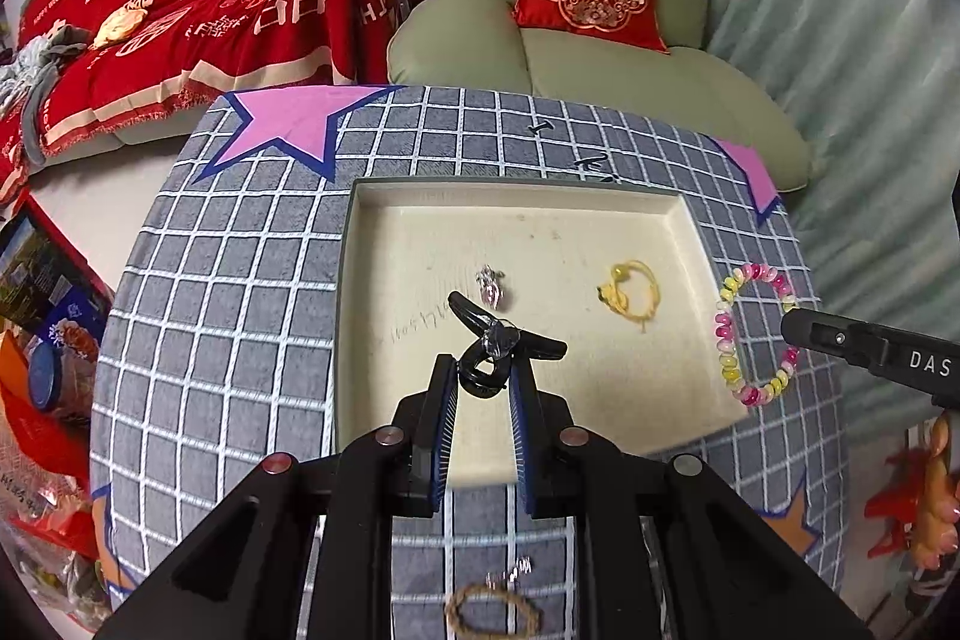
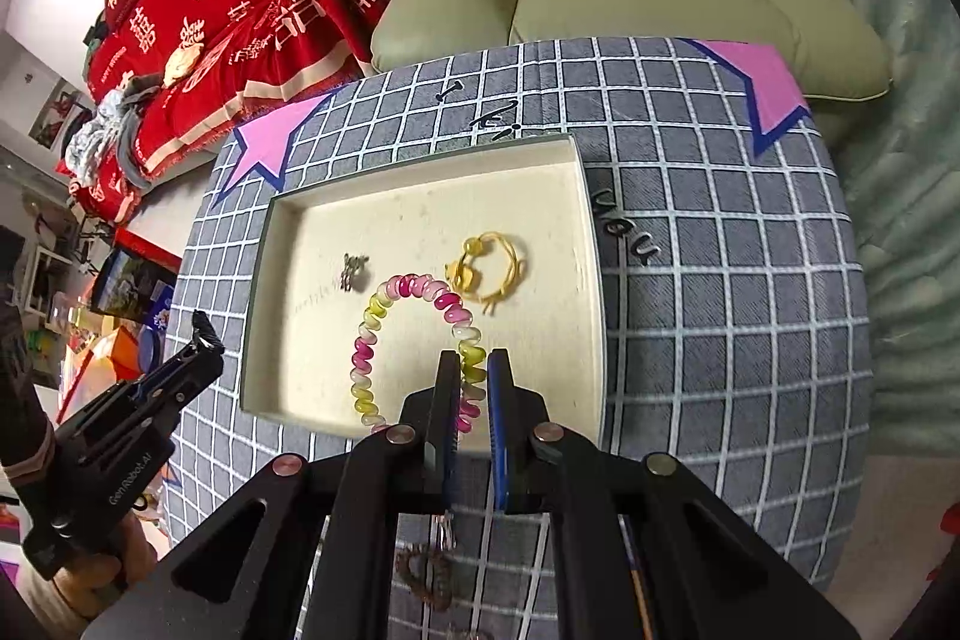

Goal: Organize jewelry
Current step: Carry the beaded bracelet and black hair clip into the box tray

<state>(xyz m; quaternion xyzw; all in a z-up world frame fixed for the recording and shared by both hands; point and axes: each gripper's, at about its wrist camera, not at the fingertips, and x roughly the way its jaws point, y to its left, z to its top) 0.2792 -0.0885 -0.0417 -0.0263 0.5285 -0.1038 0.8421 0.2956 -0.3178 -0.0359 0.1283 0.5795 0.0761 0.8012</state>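
**A:** Where does everything sit, taking the cream tray (image 1: 672, 220) as the mark?

**B:** The tray lies on the grey checked cloth (image 1: 240, 316). Inside it, a small silver trinket (image 1: 491, 287) lies near the middle, and a yellow cord bracelet (image 1: 630, 295) lies beside that, toward the tray's right wall.

**A:** And the left gripper (image 1: 485, 370)?

**B:** It hangs over the tray's near part, jaws drawn in to a narrow gap and clamped on a black hair clip (image 1: 498, 340) — the clip has a clear stone on top and sticks out past the fingertips.

**A:** The right gripper (image 2: 474, 370)?

**B:** Jaws almost fully together, pinching a pink and yellow beaded bracelet (image 2: 384, 316). The loop dangles over the tray's near half in the right wrist view; from the left wrist view it appears at the tray's right edge.

**A:** Anything outside the tray?

**B:** A brown braided bracelet (image 1: 492, 610) lies on the cloth on the near side of the tray — with a small shiny piece (image 1: 510, 574) just beside it, too blurred to name.
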